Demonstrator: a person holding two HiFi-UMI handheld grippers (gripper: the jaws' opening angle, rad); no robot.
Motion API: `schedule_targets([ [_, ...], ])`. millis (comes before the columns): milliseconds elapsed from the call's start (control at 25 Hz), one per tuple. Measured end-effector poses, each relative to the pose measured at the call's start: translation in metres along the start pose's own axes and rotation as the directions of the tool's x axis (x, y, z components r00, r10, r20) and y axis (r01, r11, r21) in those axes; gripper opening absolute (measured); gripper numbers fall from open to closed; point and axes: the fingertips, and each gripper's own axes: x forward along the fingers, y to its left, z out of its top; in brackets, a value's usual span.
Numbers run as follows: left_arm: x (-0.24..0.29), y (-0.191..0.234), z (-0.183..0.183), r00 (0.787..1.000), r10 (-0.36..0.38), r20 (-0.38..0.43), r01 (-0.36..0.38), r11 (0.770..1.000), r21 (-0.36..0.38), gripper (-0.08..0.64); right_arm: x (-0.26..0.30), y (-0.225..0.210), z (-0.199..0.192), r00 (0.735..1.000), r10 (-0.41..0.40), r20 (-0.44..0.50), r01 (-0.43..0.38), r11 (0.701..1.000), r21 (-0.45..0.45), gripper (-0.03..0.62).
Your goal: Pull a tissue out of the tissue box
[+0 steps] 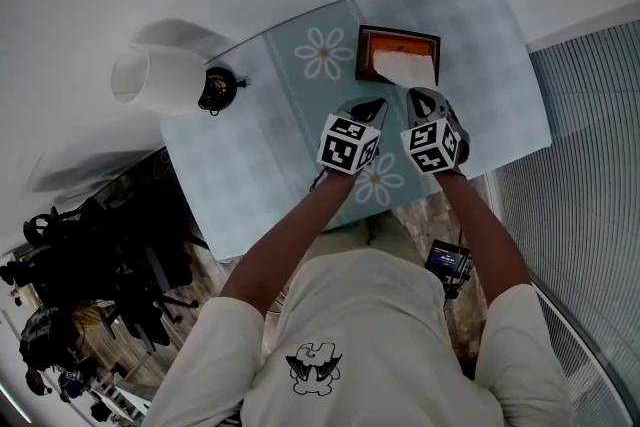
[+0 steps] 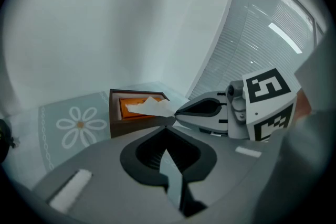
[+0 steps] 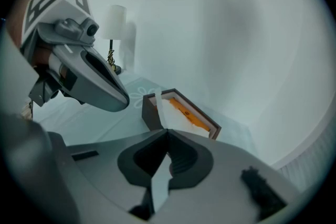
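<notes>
Right gripper [image 3: 167, 131] jaws shut on edge of tissue [image 3: 178, 120] poking from box [image 3: 149, 113] on worktop [image 1: 250, 145]; left gripper [image 2: 167, 126] jaws together, empty, clear of box, so risk: unheld box drags along on pull, or thin bite tears.

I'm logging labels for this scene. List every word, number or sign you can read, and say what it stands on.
No text here can be read.
Left marker cube, right marker cube: black-and-white square codes, no words.
Shirt print: a graphic, no legible letters.
Orange pack in the tissue box: print too small.
Device at the waist: too blurred.
</notes>
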Motion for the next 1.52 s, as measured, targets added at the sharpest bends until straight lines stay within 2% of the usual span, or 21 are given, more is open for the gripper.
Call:
schedule_targets([
  [320, -0.012, -0.013, 0.002, 1.000, -0.009, 0.008, 0.009, 1.000, 0.010, 0.005, -0.031, -0.001, 0.006, 0.999, -0.018, 0.028, 0.016, 0.998, 0.060, 0.014],
  [640, -0.047, -0.039, 0.008, 0.999, -0.024, 0.043, 0.022, 0.999, 0.038, 0.005, -0.085, 0.009, 0.018, 0.994, -0.015, 0.105, -0.004, 0.984, 0.178, 0.014],
  [920, -0.078, -0.059, 0.006, 0.998, -0.023, 0.064, 0.017, 0.996, 0.093, 0.005, -0.136, 0.026, 0.032, 0.979, -0.018, 0.202, -0.050, 0.944, 0.326, 0.014],
  [1160, -0.110, -0.086, 0.003, 0.994, -0.047, 0.094, 0.031, 0.986, 0.166, 0.005, -0.172, 0.043, 0.038, 0.968, -0.019, 0.251, -0.083, 0.917, 0.390, 0.014],
  [1280, -0.124, -0.099, 0.004, 0.992, -0.063, 0.112, 0.041, 0.980, 0.193, 0.005, -0.186, 0.049, 0.040, 0.962, -0.027, 0.272, -0.099, 0.893, 0.439, 0.014],
  [1520, -0.143, -0.116, -0.001, 0.989, -0.068, 0.129, 0.039, 0.975, 0.218, 0.005, -0.208, 0.065, 0.033, 0.954, -0.024, 0.300, -0.128, 0.870, 0.476, 0.014],
])
